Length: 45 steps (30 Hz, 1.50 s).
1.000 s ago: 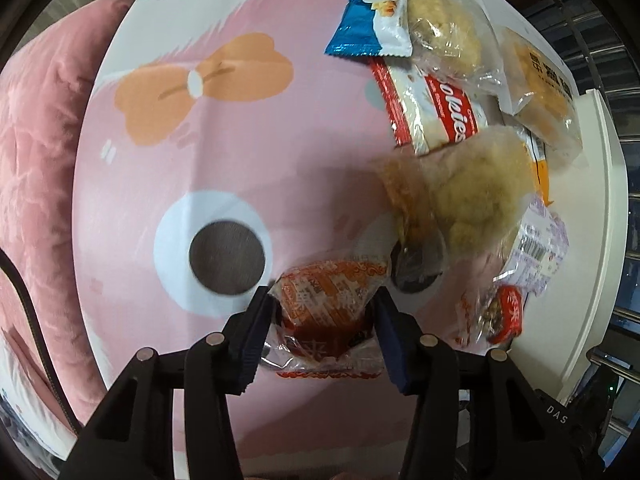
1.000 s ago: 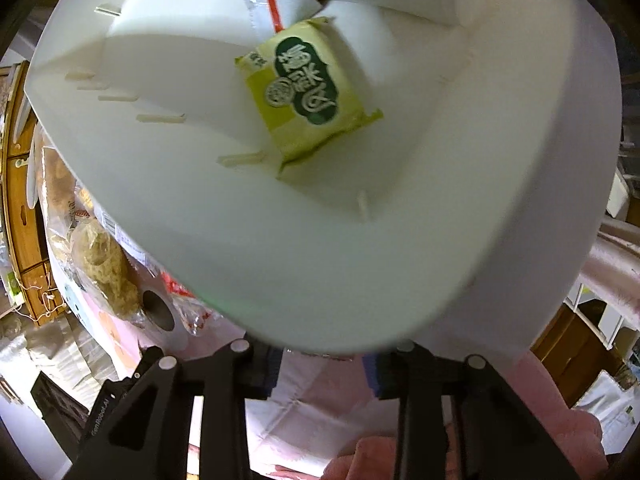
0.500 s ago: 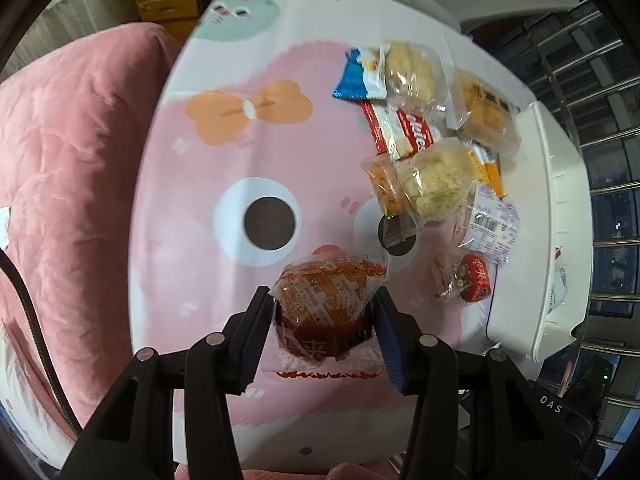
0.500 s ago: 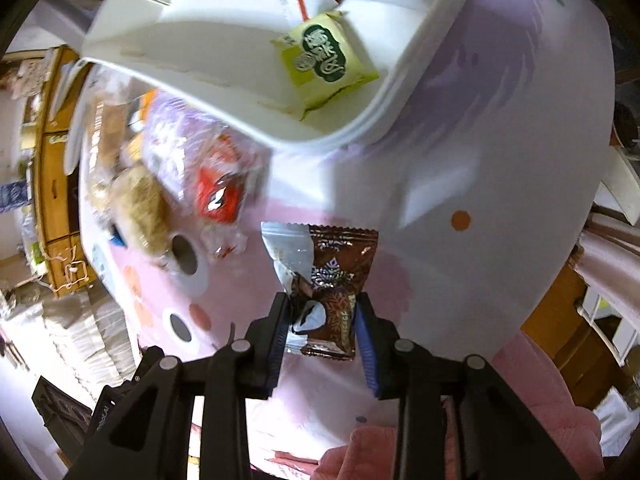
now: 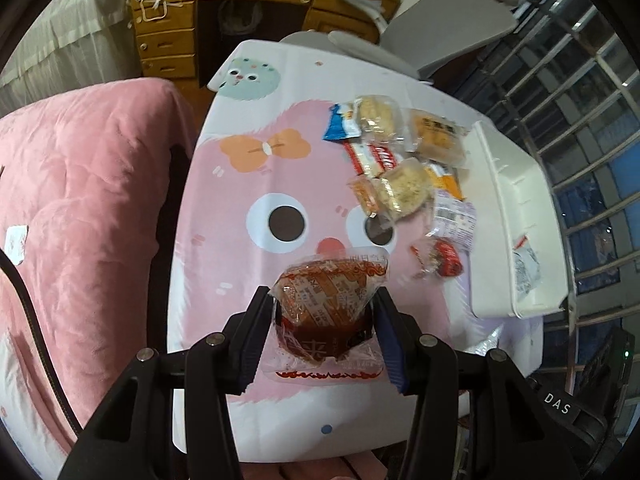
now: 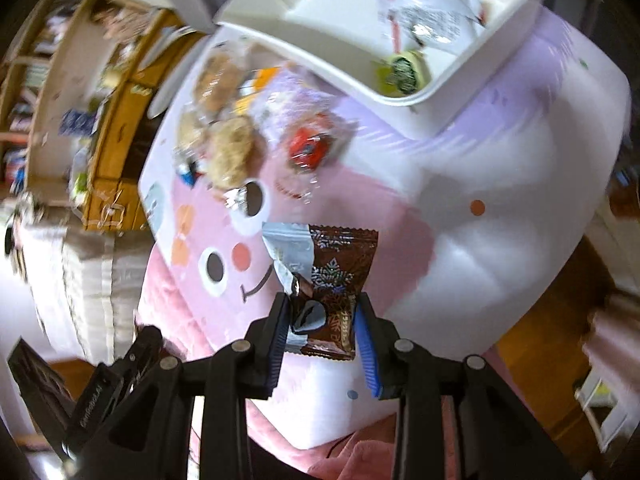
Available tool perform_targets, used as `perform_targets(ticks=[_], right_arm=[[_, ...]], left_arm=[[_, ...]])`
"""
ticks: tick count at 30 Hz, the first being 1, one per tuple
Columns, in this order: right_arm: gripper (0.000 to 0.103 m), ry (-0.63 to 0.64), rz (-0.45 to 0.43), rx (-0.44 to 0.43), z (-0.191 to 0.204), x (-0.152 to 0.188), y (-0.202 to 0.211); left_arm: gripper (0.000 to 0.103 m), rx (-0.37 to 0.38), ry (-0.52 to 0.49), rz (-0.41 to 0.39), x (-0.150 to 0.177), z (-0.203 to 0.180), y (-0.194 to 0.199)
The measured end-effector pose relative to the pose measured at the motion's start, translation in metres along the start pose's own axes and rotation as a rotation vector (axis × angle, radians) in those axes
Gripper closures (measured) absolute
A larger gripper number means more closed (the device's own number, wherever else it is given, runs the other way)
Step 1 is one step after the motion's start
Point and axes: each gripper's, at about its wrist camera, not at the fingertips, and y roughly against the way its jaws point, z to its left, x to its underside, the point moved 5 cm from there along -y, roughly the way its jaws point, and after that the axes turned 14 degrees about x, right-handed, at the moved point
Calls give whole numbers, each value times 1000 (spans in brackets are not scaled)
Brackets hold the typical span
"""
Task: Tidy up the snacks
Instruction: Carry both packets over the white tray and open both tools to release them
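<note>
My left gripper [image 5: 322, 312] is shut on an orange-brown wrapped snack [image 5: 326, 296], held high above the pink cartoon tablecloth [image 5: 248, 184]. My right gripper [image 6: 322, 312] is shut on a dark brown snack packet [image 6: 334, 276] with a silvery torn corner, also lifted off the table. A heap of loose snacks [image 5: 404, 176] lies at the table's right side, with a red wrapped one [image 5: 446, 262] nearest. Beside it stands the white bin [image 5: 516, 216], also seen as the white bin [image 6: 360, 76] holding a green-yellow packet [image 6: 402, 72] and a white wrapper [image 6: 428, 24].
A pink padded seat [image 5: 80, 200] sits left of the table. A wooden drawer unit [image 5: 168, 32] and a grey chair [image 5: 440, 32] stand behind it. A metal window grille [image 5: 580, 128] runs along the right.
Both grippers have risen away from the table, so more of the room shows. The right gripper swung off the white bin and now shows the brown packet in its jaws.
</note>
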Motion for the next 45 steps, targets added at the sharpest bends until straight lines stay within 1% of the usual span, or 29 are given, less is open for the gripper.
perform_targets(ticks=[3, 4, 7, 11, 14, 20, 24, 27, 30, 36, 42, 45], right_arm=[[70, 52, -25, -16, 7, 9, 7], [70, 65, -33, -19, 3, 14, 8], [70, 128, -79, -34, 10, 18, 19], [70, 185, -132, -63, 10, 18, 35], [70, 233, -177, -88, 9, 12, 49], [70, 331, -270, -78, -1, -17, 78], [70, 397, -334, -58, -17, -35, 100], [70, 438, -362, -66, -29, -52, 114], [70, 454, -367, -73, -45, -74, 123], [70, 472, -351, -73, -74, -118, 129], [70, 517, -344, -51, -96, -160, 132], [70, 552, -338, -36, -103, -173, 131]], left_arm=[[54, 39, -41, -5, 5, -12, 3], [54, 61, -57, -9, 6, -17, 4], [54, 100, -107, -27, 8, -34, 6], [54, 124, -191, -56, 8, -59, 9], [54, 125, -228, -53, 6, -76, 7], [54, 132, -240, -91, 0, -112, 4], [54, 144, -248, -109, 2, -142, -4], [54, 144, -250, -131, 2, -164, -10], [54, 141, -252, -155, 3, -187, -16], [54, 143, -271, -184, 6, -231, -36], [53, 149, -257, -205, 5, -268, -63], [53, 142, -249, -208, 3, -283, -75]])
